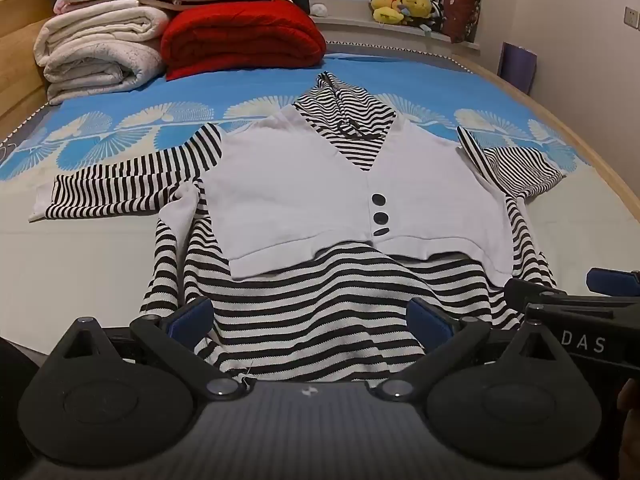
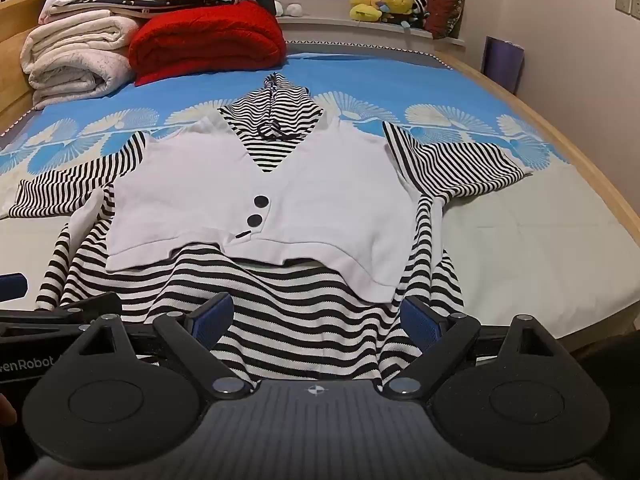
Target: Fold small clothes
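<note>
A small black-and-white striped hooded top with a white vest front and black buttons point(image 1: 320, 184) lies spread flat on the bed, sleeves out to both sides; it also shows in the right wrist view point(image 2: 280, 192). My left gripper point(image 1: 312, 316) is open, its blue-padded fingers wide apart over the left part of the striped hem. My right gripper point(image 2: 316, 316) is open over the right part of the hem. The right gripper's body shows at the right edge of the left wrist view point(image 1: 580, 308).
The bed has a blue patterned sheet point(image 1: 400, 80) and a wooden frame point(image 1: 592, 160). Folded white blankets point(image 1: 96, 52) and a red blanket point(image 1: 240, 36) are stacked at the far left. Plush toys point(image 1: 404, 4) sit on the windowsill.
</note>
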A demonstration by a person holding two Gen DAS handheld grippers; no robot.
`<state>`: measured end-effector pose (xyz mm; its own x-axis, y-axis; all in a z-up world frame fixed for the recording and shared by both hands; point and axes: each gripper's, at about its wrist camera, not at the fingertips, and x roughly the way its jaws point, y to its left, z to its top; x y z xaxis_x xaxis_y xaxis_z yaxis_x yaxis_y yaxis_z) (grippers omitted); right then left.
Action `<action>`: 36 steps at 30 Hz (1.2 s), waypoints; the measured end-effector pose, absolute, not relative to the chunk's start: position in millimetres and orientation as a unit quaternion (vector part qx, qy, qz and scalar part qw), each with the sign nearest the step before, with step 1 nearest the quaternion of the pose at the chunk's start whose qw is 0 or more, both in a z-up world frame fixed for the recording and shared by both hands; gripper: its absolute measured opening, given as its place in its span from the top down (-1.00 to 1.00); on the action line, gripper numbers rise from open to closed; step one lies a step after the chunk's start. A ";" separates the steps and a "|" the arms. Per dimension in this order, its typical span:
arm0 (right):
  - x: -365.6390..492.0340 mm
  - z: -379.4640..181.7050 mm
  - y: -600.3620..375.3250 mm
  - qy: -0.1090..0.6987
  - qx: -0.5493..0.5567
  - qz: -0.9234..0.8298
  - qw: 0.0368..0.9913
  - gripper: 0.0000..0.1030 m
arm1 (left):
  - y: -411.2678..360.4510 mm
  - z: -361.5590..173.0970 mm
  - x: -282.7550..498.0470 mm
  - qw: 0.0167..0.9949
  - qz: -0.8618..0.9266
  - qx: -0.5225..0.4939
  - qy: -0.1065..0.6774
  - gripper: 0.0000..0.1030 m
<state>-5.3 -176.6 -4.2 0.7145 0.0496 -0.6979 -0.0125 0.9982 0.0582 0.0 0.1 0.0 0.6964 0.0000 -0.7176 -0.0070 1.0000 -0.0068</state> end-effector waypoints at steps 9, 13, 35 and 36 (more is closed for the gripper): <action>-4.9 -6.0 -177.0 0.379 0.023 0.016 0.925 -0.76 | -0.4 -1.5 -0.9 0.921 0.002 -0.005 0.389 -0.99; -4.8 -6.0 -176.9 0.379 0.023 0.016 0.925 -0.76 | -0.4 -1.3 -0.6 0.921 0.002 -0.004 0.389 -0.99; -3.6 -5.8 -181.2 0.379 0.028 0.012 0.925 -0.76 | -6.0 -1.9 -1.3 0.925 0.007 0.010 0.381 -0.99; -3.3 -5.6 -180.6 0.380 0.028 0.012 0.925 -0.76 | -6.2 -0.7 -0.5 0.927 0.013 0.027 0.373 -0.99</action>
